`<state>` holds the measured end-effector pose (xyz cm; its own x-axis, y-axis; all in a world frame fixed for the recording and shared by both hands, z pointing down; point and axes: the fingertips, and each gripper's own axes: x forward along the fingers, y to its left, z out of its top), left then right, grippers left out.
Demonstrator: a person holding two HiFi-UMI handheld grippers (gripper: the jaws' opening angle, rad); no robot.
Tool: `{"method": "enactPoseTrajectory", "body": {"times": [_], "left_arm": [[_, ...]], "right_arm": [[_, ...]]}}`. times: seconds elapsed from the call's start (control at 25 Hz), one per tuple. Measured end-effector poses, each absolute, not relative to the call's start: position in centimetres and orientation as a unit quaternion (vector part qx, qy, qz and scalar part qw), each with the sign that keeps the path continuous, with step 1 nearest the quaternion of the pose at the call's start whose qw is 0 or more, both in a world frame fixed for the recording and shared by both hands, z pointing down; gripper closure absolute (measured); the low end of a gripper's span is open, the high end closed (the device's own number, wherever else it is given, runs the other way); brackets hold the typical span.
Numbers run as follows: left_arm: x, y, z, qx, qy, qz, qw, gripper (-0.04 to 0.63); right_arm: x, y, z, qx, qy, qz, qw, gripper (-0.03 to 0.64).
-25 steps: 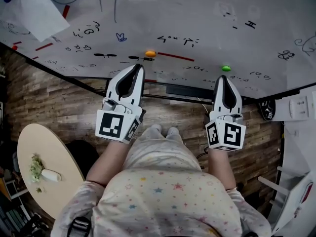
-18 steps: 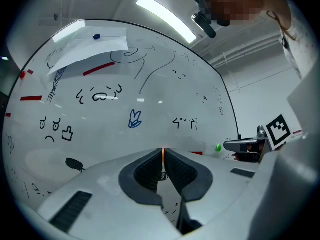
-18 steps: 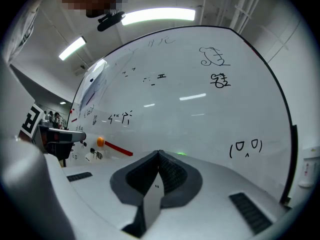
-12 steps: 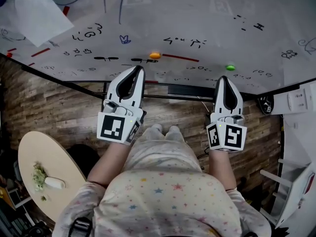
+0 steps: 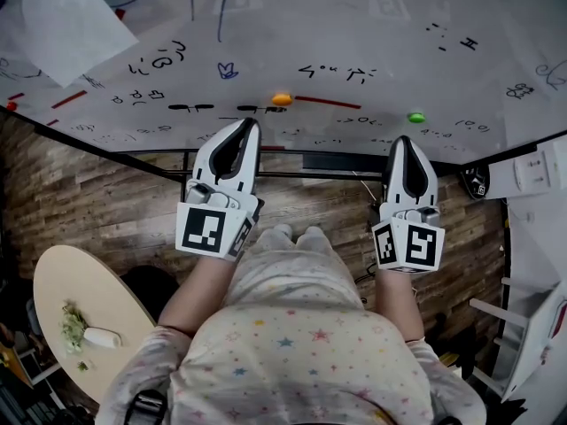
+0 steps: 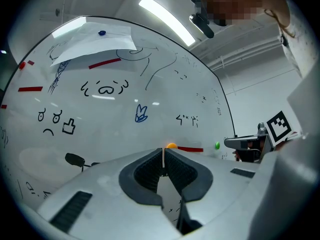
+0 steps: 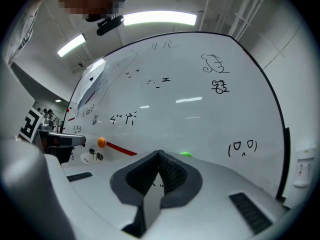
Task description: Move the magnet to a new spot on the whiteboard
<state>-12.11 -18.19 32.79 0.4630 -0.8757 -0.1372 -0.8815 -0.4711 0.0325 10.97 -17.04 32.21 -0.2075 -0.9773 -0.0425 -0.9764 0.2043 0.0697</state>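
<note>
An orange magnet (image 5: 282,99) sticks to the whiteboard (image 5: 354,25) beside a red strip (image 5: 326,103). It shows just above my left gripper's tips in the left gripper view as the orange magnet (image 6: 171,145). A green magnet (image 5: 415,117) sits further right, just beyond my right gripper (image 5: 403,140), and peeks over its tips as the green magnet (image 7: 185,154). My left gripper (image 5: 251,123) is shut and empty, a little short of the board. My right gripper (image 7: 158,153) is also shut with nothing in it. Both point at the board.
A sheet of paper (image 5: 66,20) hangs at the board's upper left. Red strips (image 5: 69,99) and pen doodles (image 5: 229,70) cover the board. A round beige table (image 5: 80,317) stands low left. White shelving (image 5: 532,326) is at the right. Wood floor (image 5: 106,211) lies below.
The view has shifted slightly, so the board and magnets sit a little lower in the head view. Both grippers have kept their place and stay shut.
</note>
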Motion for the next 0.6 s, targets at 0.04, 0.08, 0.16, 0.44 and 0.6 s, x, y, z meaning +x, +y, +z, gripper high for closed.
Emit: {"method": "enactPoseTrajectory", "body": {"times": [0.04,0.08,0.16,0.44,0.6], "left_arm": [[-12.1,-18.3,32.8,-0.855,0.513,0.068,0.022,0.572],[-12.1,-18.3,32.8,-0.856,0.512,0.069,0.023,0.572],[-12.1,-18.5,32.9,-0.856,0.511,0.07,0.024,0.572],[-11.8,-19.3,33.0,-0.86,0.504,0.073,0.024,0.572],[-11.8,-19.9,33.1,-0.861,0.502,0.074,0.023,0.572]], "right_arm": [[11.0,-17.1,32.2,0.631,-0.775,-0.041,0.004,0.617],[11.0,-17.1,32.3,0.631,-0.774,-0.041,0.002,0.617],[11.1,-17.1,32.3,0.632,-0.774,-0.043,-0.001,0.617],[11.4,-17.5,32.1,0.64,-0.767,-0.046,-0.003,0.617],[11.1,-18.0,32.0,0.637,-0.769,-0.051,-0.005,0.617]]}}
